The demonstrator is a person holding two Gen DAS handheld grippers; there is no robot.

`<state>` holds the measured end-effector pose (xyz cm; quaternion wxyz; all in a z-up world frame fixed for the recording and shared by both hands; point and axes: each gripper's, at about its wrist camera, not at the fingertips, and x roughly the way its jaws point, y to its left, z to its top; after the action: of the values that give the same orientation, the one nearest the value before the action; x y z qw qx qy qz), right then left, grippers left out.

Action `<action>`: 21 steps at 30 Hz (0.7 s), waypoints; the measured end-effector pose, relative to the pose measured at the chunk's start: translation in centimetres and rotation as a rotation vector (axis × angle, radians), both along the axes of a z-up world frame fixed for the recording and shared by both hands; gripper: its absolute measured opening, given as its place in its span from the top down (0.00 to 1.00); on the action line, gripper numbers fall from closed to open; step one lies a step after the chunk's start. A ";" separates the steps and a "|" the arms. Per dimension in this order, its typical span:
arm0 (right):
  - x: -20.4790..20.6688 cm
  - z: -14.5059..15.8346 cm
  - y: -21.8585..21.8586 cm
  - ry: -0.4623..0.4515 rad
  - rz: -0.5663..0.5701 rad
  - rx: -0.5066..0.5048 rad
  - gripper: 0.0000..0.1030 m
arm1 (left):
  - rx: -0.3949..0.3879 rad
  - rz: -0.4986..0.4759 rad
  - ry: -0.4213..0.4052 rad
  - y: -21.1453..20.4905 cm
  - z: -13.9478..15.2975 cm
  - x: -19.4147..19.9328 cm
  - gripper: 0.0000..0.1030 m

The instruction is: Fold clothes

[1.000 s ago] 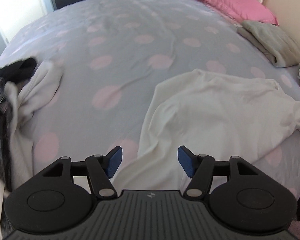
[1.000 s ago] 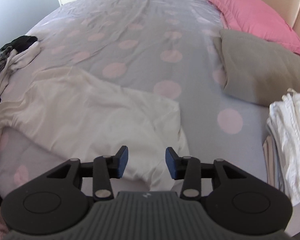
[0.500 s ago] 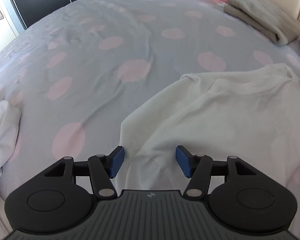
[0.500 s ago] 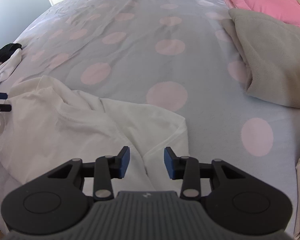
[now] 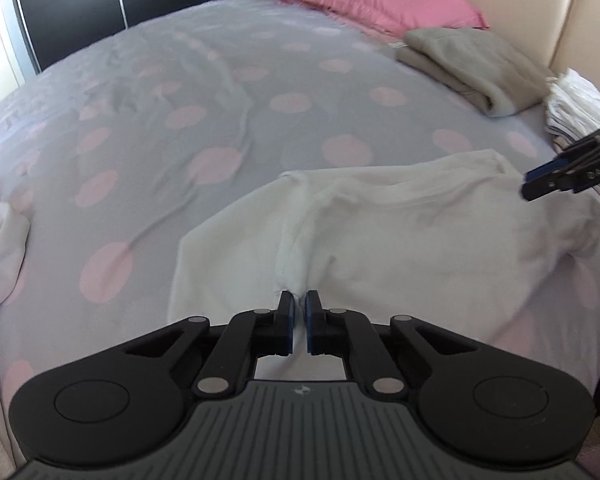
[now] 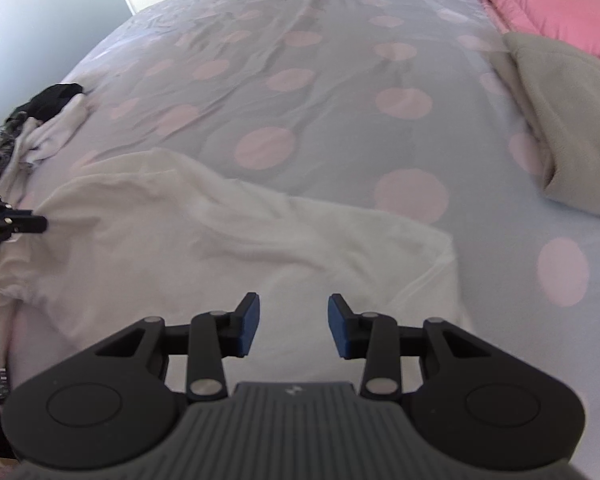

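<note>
Because it is thin, limp cloth, the white shirt [image 5: 400, 232] will weigh next to nothing, sag and crease wherever it is lifted, and slide easily over the bed sheet [image 5: 220, 128]; it is not fragile. Judged from its lie, the sound places to take hold are a seam, hem or corner, where doubled cloth gives the pads more to bite on, with 2 holds set well apart to keep the cloth taut.

The shirt lies rumpled near the front edge of the bed, towards the right-hand side, well apart from the folded grey garment [image 5: 472, 68] and the pink pillow [image 5: 376, 0] at the headboard edge. A heap of other clothes [image 6: 40, 128] sits at the left edge.

The left tool [image 5: 298, 316] has just been closing and is now clamped on a raised ridge of the shirt along a seam, the cloth pinched between its blue pads. The right tool [image 6: 293, 320] hangs over the shirt's right part with its jaws apart and nothing between them; whether the tips touch the cloth cannot be told.
</note>
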<state>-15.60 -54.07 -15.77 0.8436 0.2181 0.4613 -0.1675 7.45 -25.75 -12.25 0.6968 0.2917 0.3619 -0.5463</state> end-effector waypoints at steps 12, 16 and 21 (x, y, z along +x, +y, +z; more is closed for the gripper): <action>0.2 1.1 8.7 -0.135 -0.100 0.331 0.56 | -0.009 -0.079 -0.077 1.7 -2.0 -11.9 0.97; 0.0 -0.1 9.9 -0.122 -0.164 0.420 0.56 | 0.008 -0.134 -0.108 1.7 -3.4 -14.8 0.97; 0.6 -2.1 10.7 -0.035 -0.205 0.450 0.56 | -0.013 -0.134 -0.139 2.1 -4.1 -16.5 0.97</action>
<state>-14.97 -43.38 -17.87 0.7602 0.4488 0.4477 -0.1417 -9.01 -23.69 -16.36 0.6840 0.3480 0.2889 -0.5724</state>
